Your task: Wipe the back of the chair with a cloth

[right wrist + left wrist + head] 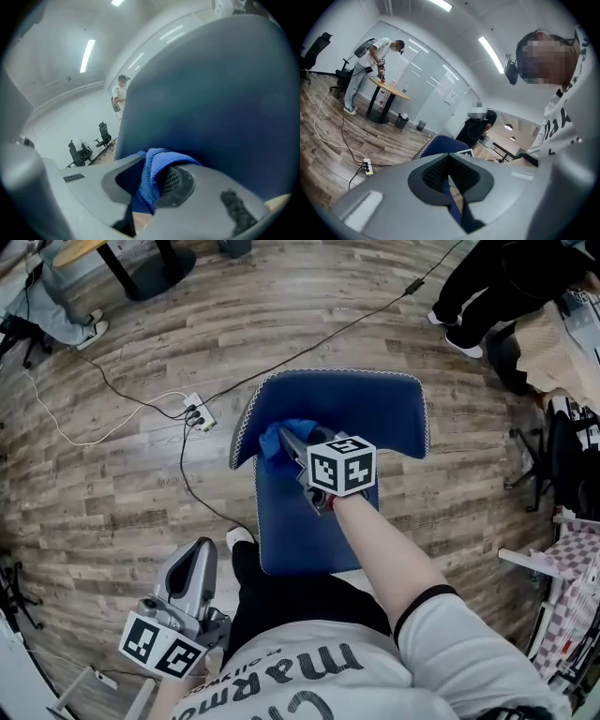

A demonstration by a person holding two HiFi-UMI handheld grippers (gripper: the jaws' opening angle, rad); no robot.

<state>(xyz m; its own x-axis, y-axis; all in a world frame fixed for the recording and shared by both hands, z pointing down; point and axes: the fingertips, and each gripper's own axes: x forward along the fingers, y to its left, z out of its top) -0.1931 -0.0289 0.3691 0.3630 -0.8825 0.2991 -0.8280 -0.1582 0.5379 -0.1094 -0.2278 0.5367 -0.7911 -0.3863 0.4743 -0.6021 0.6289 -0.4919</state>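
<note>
A dark blue chair (370, 409) with white piping stands in the middle of the head view, its back toward me. My right gripper (286, 442) is shut on a blue cloth (279, 434) and presses it against the upper left of the chair back. In the right gripper view the cloth (151, 180) is pinched between the jaws, with the chair back (220, 108) filling the frame just beyond. My left gripper (199, 563) hangs low at my left side, away from the chair, shut with nothing in it; its view catches the chair (440, 145) ahead.
A power strip (198, 413) and trailing cables (112, 390) lie on the wood floor left of the chair. A person (497, 287) stands at the upper right, another (368, 70) at a round table (389, 89). Racks and chair legs (562, 521) crowd the right edge.
</note>
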